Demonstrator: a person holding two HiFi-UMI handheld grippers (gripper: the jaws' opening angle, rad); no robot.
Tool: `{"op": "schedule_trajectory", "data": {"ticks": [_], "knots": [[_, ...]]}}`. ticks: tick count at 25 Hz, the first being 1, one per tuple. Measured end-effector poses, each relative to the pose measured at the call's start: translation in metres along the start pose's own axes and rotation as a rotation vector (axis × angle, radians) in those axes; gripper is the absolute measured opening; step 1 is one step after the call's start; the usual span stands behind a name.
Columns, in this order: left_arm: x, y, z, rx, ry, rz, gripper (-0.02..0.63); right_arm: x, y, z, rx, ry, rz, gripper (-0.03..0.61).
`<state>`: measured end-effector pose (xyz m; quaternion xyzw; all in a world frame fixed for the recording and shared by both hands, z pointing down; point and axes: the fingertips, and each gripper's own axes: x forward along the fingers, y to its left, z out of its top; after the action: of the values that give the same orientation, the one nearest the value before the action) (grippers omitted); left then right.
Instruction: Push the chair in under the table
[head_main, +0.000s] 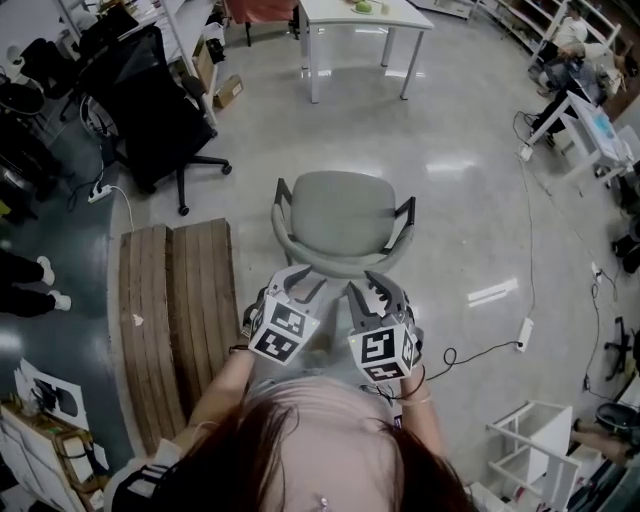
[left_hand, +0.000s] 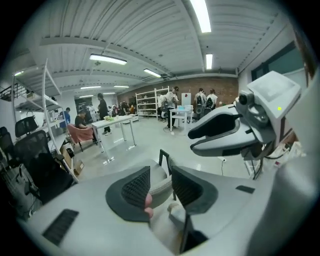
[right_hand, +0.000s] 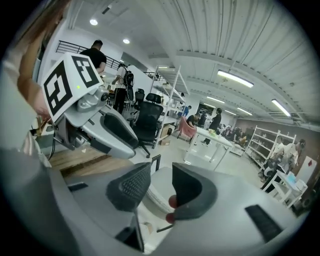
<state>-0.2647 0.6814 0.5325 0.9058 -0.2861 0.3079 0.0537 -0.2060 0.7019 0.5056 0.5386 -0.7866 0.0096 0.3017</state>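
Observation:
A grey-green chair (head_main: 340, 215) stands on the concrete floor, its curved backrest (head_main: 335, 268) on my side and the seat toward a white table (head_main: 365, 18) some way off. Both grippers are at the backrest's top rim. My left gripper (head_main: 300, 290) is open, with the rim (left_hand: 159, 192) lying between its pads and a gap showing. My right gripper (head_main: 375, 295) is open too, straddling the rim (right_hand: 154, 200) a little further right. The left gripper view shows the left gripper (left_hand: 160, 186) with the seat (left_hand: 158, 172) ahead of it; the right gripper view shows the right gripper (right_hand: 161, 186) over the seat.
Wooden planks (head_main: 175, 320) lie on the floor left of me. A black office chair (head_main: 160, 110) stands left of the path to the table, with a cardboard box (head_main: 228, 90) near it. A power strip with cable (head_main: 525, 330) lies right; a white shelf (head_main: 530, 450) is near right.

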Motion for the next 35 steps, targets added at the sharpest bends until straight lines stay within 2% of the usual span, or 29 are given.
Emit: {"op": "schedule_trajectory", "data": {"ticks": [7, 23, 31, 35], "knots": [[0.032, 0.005, -0.02, 0.12, 0.09, -0.016, 0.152, 0.029, 0.008, -0.019, -0.093, 0.052, 0.074, 0.146], [0.09, 0.004, -0.068, 0.253, 0.308, -0.073, 0.179, 0.083, 0.018, -0.079, -0.248, 0.223, 0.215, 0.196], [0.116, 0.006, -0.084, 0.314, 0.383, -0.087, 0.181, 0.101, 0.016, -0.107, -0.254, 0.3, 0.261, 0.204], [0.125, 0.007, -0.087, 0.308, 0.4, -0.099, 0.184, 0.111, 0.018, -0.119, -0.26, 0.338, 0.285, 0.209]]}}
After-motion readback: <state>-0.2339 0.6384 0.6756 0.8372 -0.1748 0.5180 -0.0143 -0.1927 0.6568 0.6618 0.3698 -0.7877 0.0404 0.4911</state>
